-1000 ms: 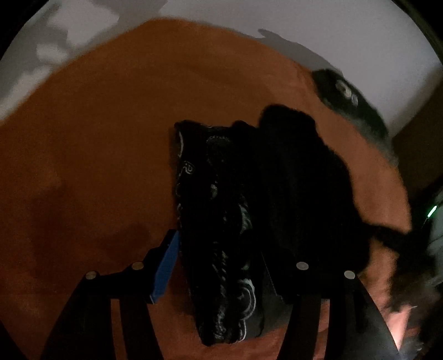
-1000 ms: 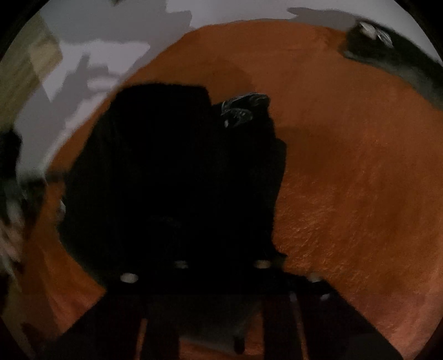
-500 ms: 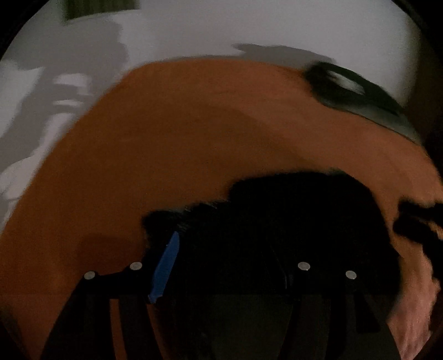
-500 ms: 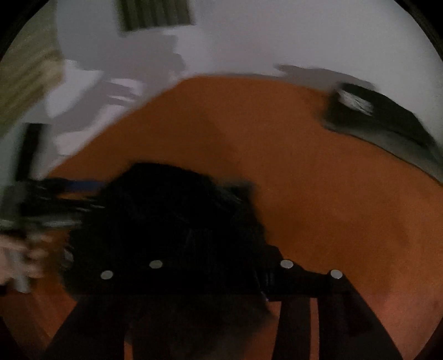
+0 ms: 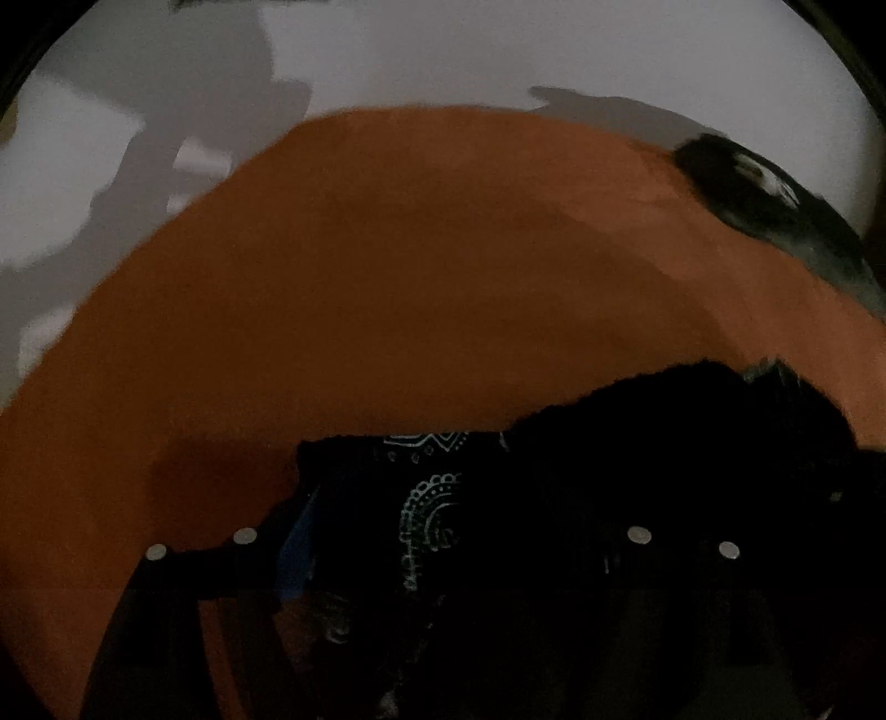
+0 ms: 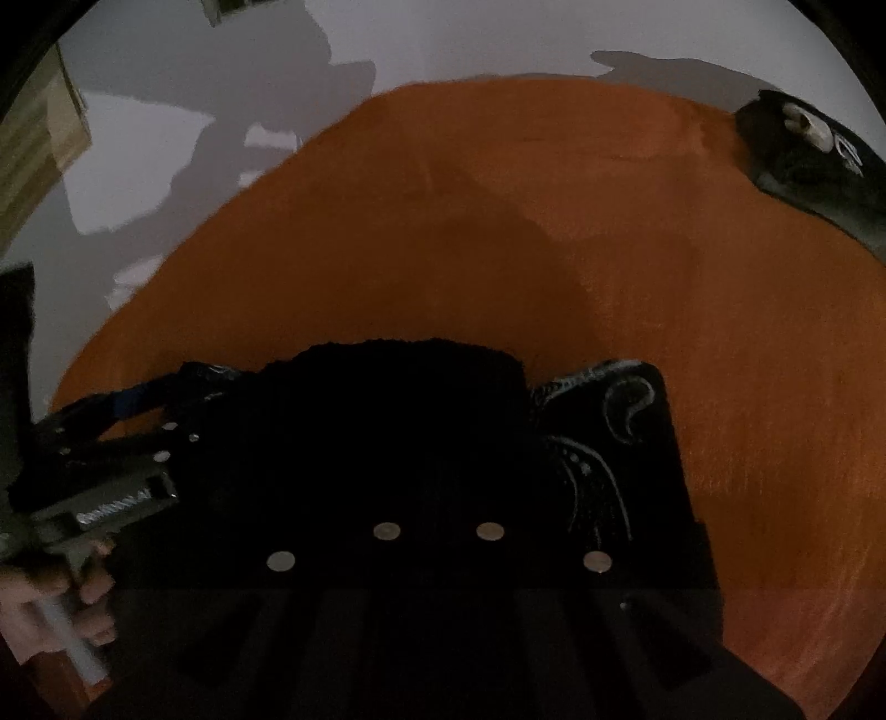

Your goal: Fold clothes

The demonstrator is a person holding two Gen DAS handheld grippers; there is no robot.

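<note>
A black garment with a white paisley print [image 5: 432, 515] lies folded on an orange blanket [image 5: 415, 266]. It also shows in the right wrist view [image 6: 614, 437]. My left gripper [image 5: 443, 531] is wide open, its jaws on either side of the cloth, with a blue pad on the left finger [image 5: 293, 554]. It shows in the right wrist view too [image 6: 133, 410], at the garment's left edge. My right gripper [image 6: 437, 526] has its fingers close together on the dark fabric, and the tips are hidden in the dark.
A second dark item with a white print [image 5: 764, 205] lies at the far right edge of the blanket; it also shows in the right wrist view [image 6: 819, 149]. A pale wall [image 6: 498, 33] rises behind. A wooden surface [image 6: 39, 138] is at the left.
Both grippers dropped low to the blanket and tilted toward the horizon. The right fingers closed together over the garment. The left jaws stayed wide apart.
</note>
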